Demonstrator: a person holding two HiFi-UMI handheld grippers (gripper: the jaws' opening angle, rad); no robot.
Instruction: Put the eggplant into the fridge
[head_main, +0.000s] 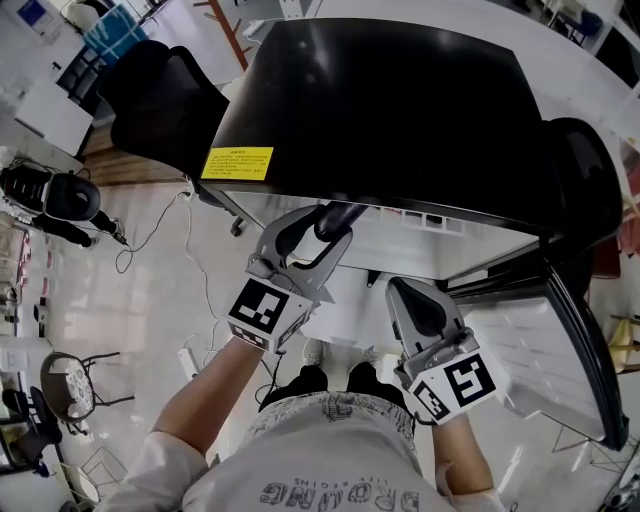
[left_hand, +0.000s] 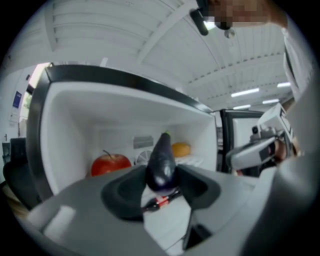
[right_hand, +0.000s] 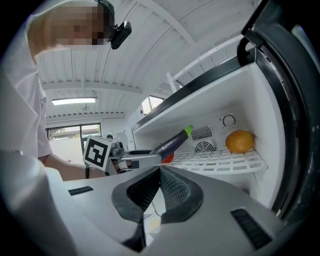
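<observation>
Left gripper (left_hand: 161, 185) is clenching the glossy dark purple eggplant (left_hand: 161, 161), green stem end pointing into the open black-cased, white-lined fridge (left_hand: 65, 150). Eggplant is hanging in the air at the fridge's opening, not yet on the white wire shelf (right_hand: 220, 161). Right gripper (right_hand: 159, 172) is keeping jaws pressed together, gripping nothing. A round red apple (left_hand: 110, 164) and a round orange fruit (right_hand: 240, 141) are sitting inside.

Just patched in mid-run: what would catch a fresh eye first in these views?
The dark purple eggplant clamped in the left tool, green stem pointing into the open fridge, stands out first. Inside sit a red apple at the back left and an orange on the white wire shelf at the right. The right tool is shut and empty.
</observation>
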